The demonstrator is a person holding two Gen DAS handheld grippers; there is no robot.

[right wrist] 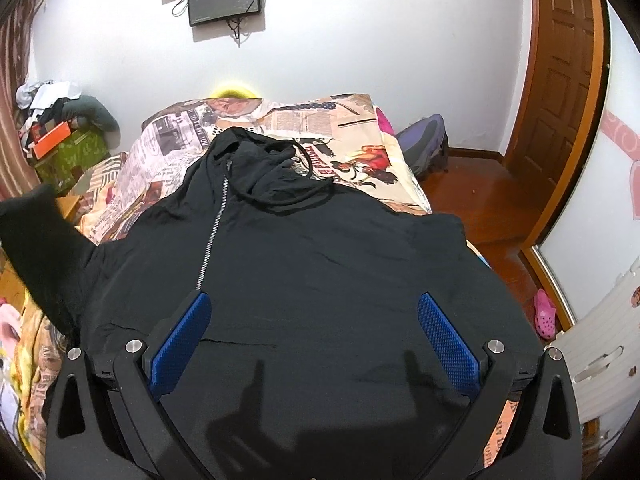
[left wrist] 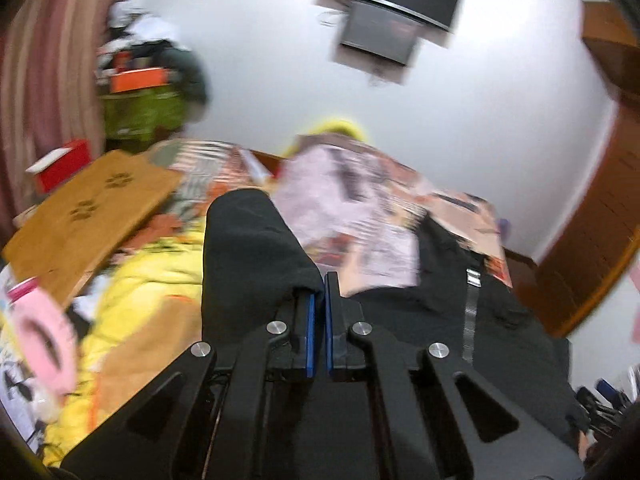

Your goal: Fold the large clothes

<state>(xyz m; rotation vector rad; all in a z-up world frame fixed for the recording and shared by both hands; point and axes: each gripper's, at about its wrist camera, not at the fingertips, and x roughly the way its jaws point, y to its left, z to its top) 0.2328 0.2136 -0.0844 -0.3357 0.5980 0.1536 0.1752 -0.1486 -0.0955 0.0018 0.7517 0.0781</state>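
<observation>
A black zip-up hoodie (right wrist: pixel 304 264) lies spread front-up on the bed, hood and drawstring toward the far wall. My right gripper (right wrist: pixel 314 304) is open and empty, hovering just above the hoodie's lower body. Its left sleeve (right wrist: pixel 40 240) is lifted at the left edge. In the left wrist view my left gripper (left wrist: pixel 323 284) is shut on that black sleeve (left wrist: pixel 248 248), which drapes over the left finger and stands up above the bed. The hoodie's body and zipper (left wrist: pixel 472 304) lie to its right.
The bed has a newspaper-print cover (right wrist: pixel 320 120). A wooden board (left wrist: pixel 92 216), yellow bedding (left wrist: pixel 148 280) and a pink object (left wrist: pixel 44 336) lie at the left. A green box with clutter (right wrist: pixel 68 152) stands at back left. A wooden door (right wrist: pixel 560 80), a backpack (right wrist: pixel 424 144) and a pink shoe (right wrist: pixel 544 316) are at the right.
</observation>
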